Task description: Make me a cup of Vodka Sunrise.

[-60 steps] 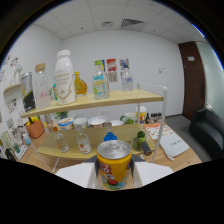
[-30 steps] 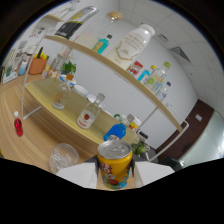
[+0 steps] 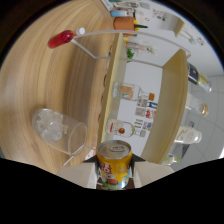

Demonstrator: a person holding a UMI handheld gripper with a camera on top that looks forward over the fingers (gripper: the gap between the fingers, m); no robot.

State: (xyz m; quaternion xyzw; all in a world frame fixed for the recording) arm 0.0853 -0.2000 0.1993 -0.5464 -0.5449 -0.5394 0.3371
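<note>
we've got the gripper (image 3: 114, 172) clamped on a yellow can (image 3: 114, 165) | view's rolled sideways | glass of ice (image 3: 59, 132) just beside the can on the wooden table (image 3: 45, 80) | red bottle (image 3: 62, 38) farther off, juice probably

You have a wooden tabletop (image 3: 45, 85) filling much of your view, its grain running in long pale bands; on it stands a two-tier wooden shelf unit (image 3: 112, 75) carried by a white metal frame (image 3: 100, 32); at the far end of the lower board you can see an orange pot (image 3: 124, 22), and near it a small green plant (image 3: 131, 52); behind the shelves is a white wall (image 3: 145, 75) with several small printed papers (image 3: 142, 107) stuck to it; on the upper board (image 3: 172, 100) stands a large white plastic bottle (image 3: 187, 135); its label is too small for you to read.
</note>
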